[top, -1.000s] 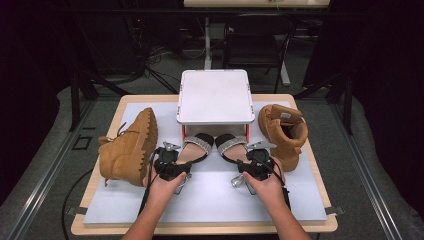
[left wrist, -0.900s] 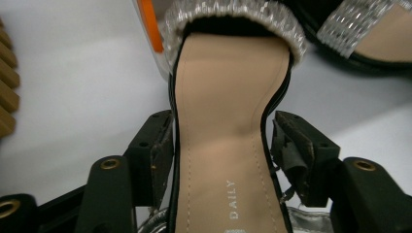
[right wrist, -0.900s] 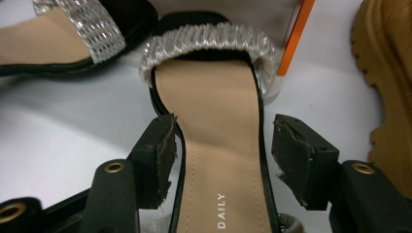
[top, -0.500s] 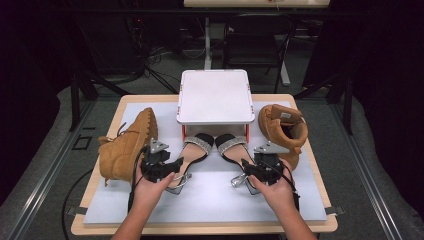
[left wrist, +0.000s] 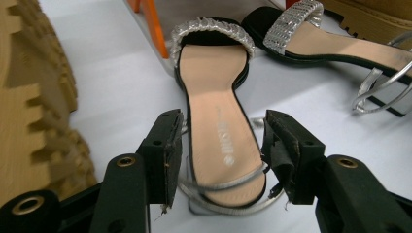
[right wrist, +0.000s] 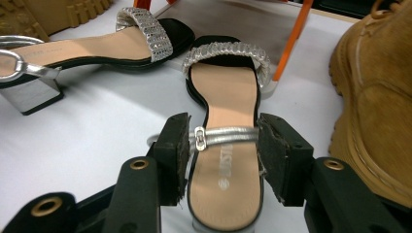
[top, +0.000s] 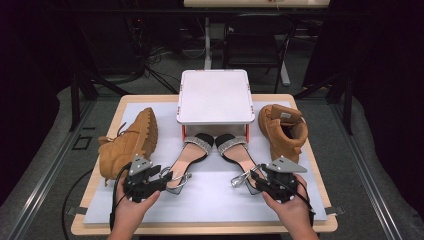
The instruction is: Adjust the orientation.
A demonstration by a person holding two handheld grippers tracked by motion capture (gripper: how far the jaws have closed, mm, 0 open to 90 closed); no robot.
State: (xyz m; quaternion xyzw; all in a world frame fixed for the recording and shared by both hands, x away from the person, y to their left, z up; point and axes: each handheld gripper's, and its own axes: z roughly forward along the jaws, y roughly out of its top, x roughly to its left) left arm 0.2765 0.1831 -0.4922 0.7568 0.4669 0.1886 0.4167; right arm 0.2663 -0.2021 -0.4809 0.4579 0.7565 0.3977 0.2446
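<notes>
The heels of two sandals, lying near the middle of the table toward its front edge, are being straddled: the left claw (top: 167, 176) has just been closing around the left sandal (top: 187, 155), the right claw (top: 252, 176) around the right sandal (top: 239, 152). Both claws are being held apart, pads not yet clamped. Further squeezing is judged to be called for next.
</notes>
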